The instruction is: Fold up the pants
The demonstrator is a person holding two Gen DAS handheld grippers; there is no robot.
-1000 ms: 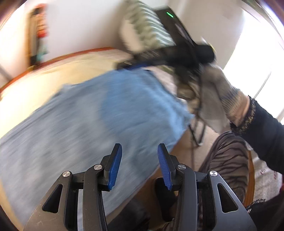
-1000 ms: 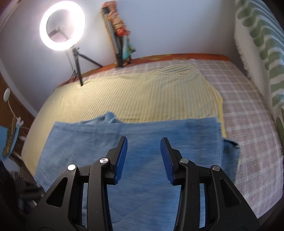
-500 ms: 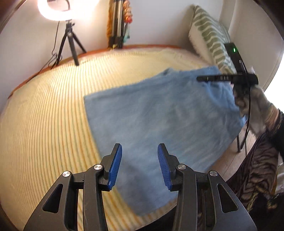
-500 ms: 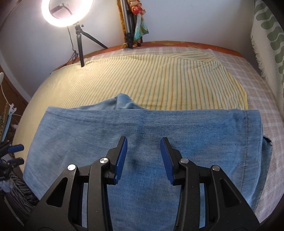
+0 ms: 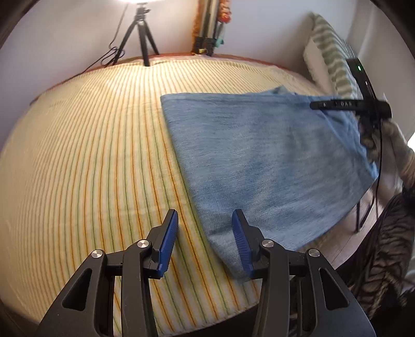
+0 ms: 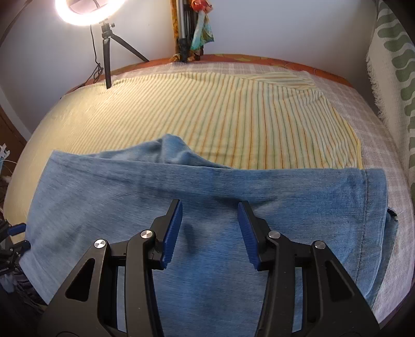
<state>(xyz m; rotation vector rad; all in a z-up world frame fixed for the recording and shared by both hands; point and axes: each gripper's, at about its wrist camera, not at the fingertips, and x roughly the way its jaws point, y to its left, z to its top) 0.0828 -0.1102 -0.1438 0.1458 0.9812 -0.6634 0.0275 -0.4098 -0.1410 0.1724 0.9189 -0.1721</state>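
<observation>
We hold both grippers, left (image 5: 205,228) and right (image 6: 210,220), unclenched and empty over the pants (image 6: 207,186), jaws just widened, probably choosing corners for folding.

Left gripper (image 5: 205,233) jaws apart, empty, over near corner of folded jeans (image 5: 264,160) on striped bedsheet (image 5: 90,168); right gripper (image 5: 350,105) at the jeans' far end.

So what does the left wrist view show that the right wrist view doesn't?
Only the left view shows the right gripper and the gloved hand holding it, over the jeans' far end, and the left gripper open above their near corner. Only the right view shows the checked cover, the lit ring light and the jeans' hem. Both show the jeans flat on the striped sheet, the tripod and the pillow.
</observation>
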